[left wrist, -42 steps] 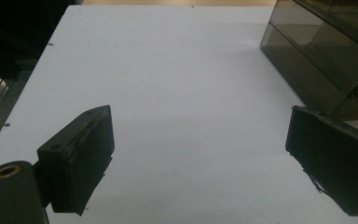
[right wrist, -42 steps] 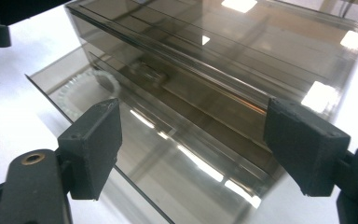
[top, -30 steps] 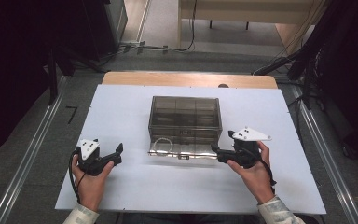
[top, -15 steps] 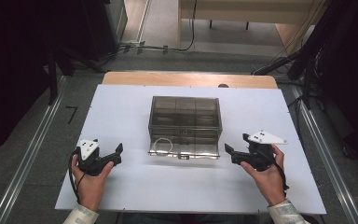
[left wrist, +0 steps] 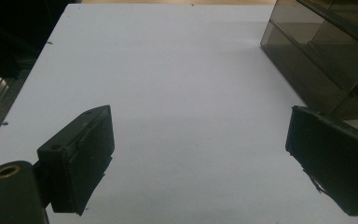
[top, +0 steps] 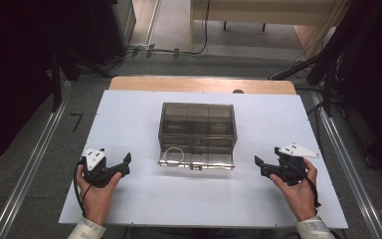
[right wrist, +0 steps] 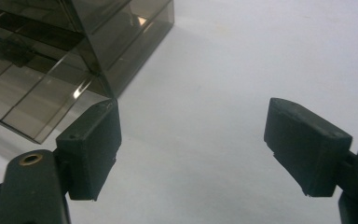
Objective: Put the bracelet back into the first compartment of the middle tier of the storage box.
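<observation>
Smoked box (top: 197, 130) between left hand-held gripper (top: 124, 165) and right hand-held gripper (top: 261, 166); both spread, empty.

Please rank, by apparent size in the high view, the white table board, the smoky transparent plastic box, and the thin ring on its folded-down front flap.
1. White table board, largest by far.
2. Smoky transparent plastic box.
3. Thin ring, smallest.

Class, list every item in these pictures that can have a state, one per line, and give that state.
Smoky transparent plastic compartment box: front flap open, folded down onto the white board.
Clear ring: lying flat on the lowered flap.
Left gripper: jaws open, holding nothing, beside the box.
Right gripper: jaws open, holding nothing, beside the box.
</observation>
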